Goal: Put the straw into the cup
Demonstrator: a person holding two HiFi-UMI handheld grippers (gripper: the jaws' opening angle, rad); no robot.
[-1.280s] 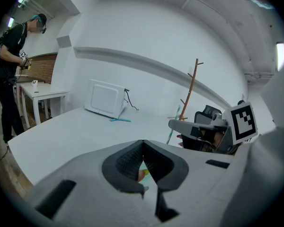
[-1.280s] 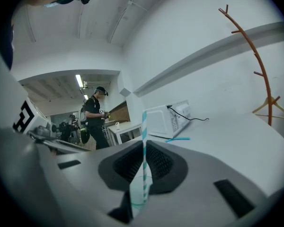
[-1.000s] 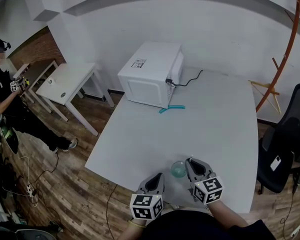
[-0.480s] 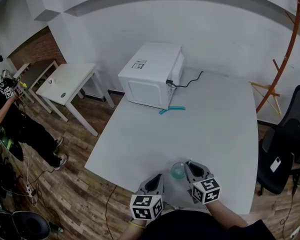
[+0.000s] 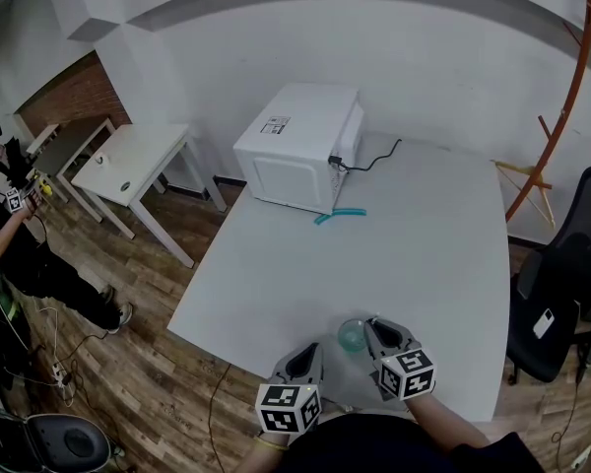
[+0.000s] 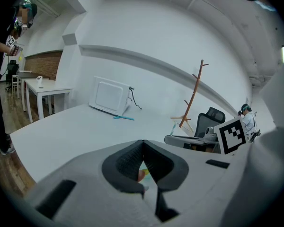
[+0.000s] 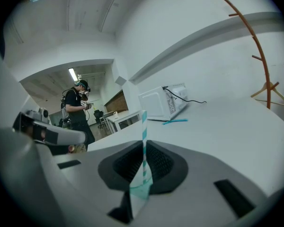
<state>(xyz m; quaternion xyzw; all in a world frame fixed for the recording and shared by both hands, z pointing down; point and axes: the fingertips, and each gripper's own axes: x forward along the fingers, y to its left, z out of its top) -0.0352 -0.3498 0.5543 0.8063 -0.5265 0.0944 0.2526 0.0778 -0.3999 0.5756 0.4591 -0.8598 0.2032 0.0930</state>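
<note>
Bystander [image 5: 8, 227] farther left; straw [image 7: 143, 137] in jaws

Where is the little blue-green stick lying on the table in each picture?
Head view: the thin blue-green stick lies mid-picture, just below the white box-shaped microwave.
Left gripper view: small and far off, left of centre, at the microwave's lower right.
Right gripper view: right of centre, just below the microwave.
Shared landmark: the microwave, right beside the stick in all three.
</note>
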